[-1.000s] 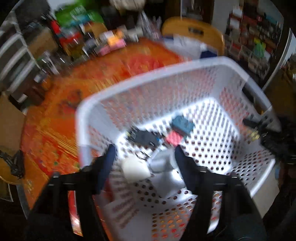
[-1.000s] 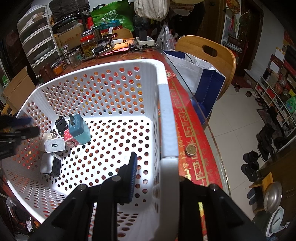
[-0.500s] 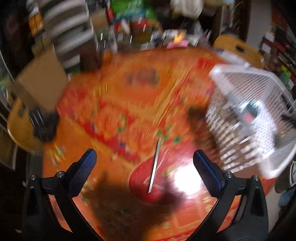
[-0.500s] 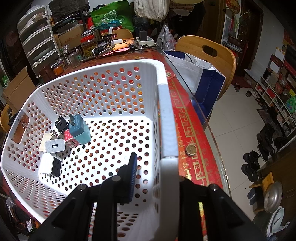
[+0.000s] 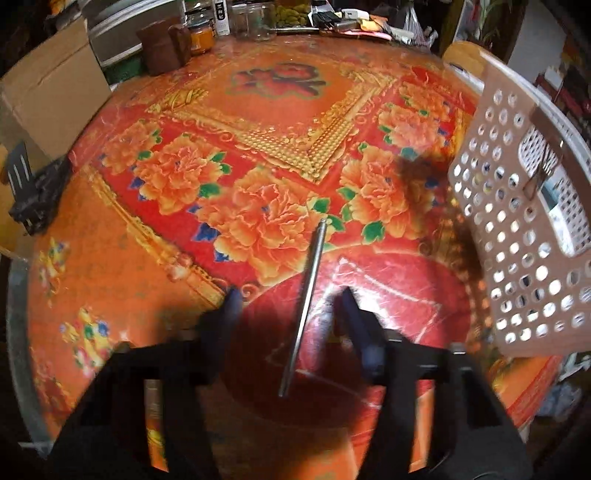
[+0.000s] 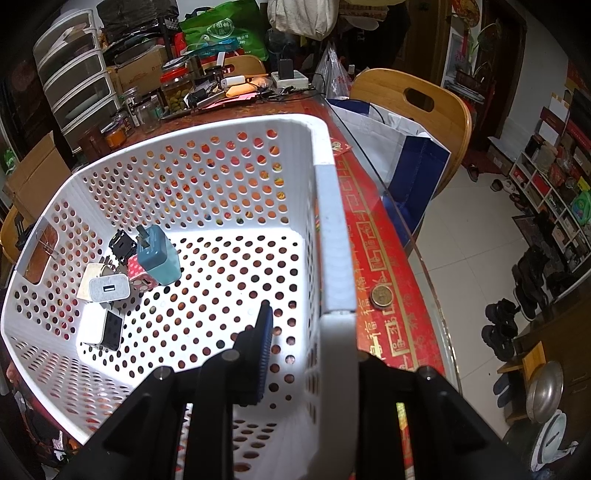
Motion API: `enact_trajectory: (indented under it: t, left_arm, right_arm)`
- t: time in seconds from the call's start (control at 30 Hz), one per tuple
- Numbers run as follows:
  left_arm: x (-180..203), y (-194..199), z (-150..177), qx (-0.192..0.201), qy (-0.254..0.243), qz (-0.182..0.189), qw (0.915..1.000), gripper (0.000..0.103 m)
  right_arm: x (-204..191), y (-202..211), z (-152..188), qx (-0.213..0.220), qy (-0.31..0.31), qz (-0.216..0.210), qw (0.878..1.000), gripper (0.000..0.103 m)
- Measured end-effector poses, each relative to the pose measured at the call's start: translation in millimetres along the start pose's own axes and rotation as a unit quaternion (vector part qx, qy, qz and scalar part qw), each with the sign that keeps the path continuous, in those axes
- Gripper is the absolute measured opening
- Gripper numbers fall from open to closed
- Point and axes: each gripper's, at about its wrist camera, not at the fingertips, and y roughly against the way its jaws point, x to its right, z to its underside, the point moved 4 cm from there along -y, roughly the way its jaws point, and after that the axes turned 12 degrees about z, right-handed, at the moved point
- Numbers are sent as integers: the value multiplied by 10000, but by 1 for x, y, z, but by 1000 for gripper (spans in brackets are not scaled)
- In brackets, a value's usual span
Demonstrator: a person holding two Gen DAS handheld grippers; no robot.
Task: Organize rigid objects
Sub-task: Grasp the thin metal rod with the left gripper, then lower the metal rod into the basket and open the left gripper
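Seen from the left wrist: left gripper (image 5: pixel 288 306) low over the red floral tablecloth (image 5: pixel 229 155), jaws spread wide, nothing between the pads but a thin metal rod (image 5: pixel 304 310) lying flat on the cloth. Rod running lengthwise through the gap, touching neither finger, far tip pointing away from the camera. White perforated basket (image 5: pixel 517 236) just to the right of the rod, its holed wall facing the gripper, apart from the rod. Beyond the rod, at the table's far edge, a cluster of glass jars (image 5: pixel 236 22) and a cardboard box (image 5: pixel 48 96) off to the left.

Seen from the right wrist: right gripper (image 6: pixel 306 325) clamped on the basket's (image 6: pixel 184 184) right rim, one blue-padded finger (image 6: pixel 264 332) inside the wall, the other hidden outside it. Inside the basket, gathered at its left side, a teal plug adapter (image 6: pixel 160 256), a white USB charger (image 6: pixel 109 289), a black plug (image 6: pixel 121 243) and a white-and-black block (image 6: pixel 101 328), all well apart from the gripped rim. Coin (image 6: pixel 381 295) on the cloth just right of the basket. Wooden chair (image 6: pixel 417 107) beyond the basket's right corner.
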Motion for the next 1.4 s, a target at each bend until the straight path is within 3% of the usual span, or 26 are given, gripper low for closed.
enact_trajectory:
  t: [0.03,0.13,0.47,0.97,1.2,1.4]
  left_arm:
    - [1,4,-1,35,7,-46,10000,23]
    - [6,6,-1,34,-54,-42,10000,5]
    - [19,16,8,323,-363,-621,9969,5]
    - [17,53,4,690,-349,-990,9921,5]
    - [56,114,-30,1235,-564,-838,9872,5]
    - [126,175,-63,1757,-1090,-695,9759,5]
  right_arm:
    - [0,0,0,0,3,0,10000,23]
    - [0,0,0,9,1,4,10000,22]
    - [0,1,-1,3,14,8,10000,22]
    - [-1,1,-3,45,-6,-11,10000,23]
    - [-1,1,-3,43,-7,-10,10000,23]
    - [-3,1,-3,30,35,14,10000,23]
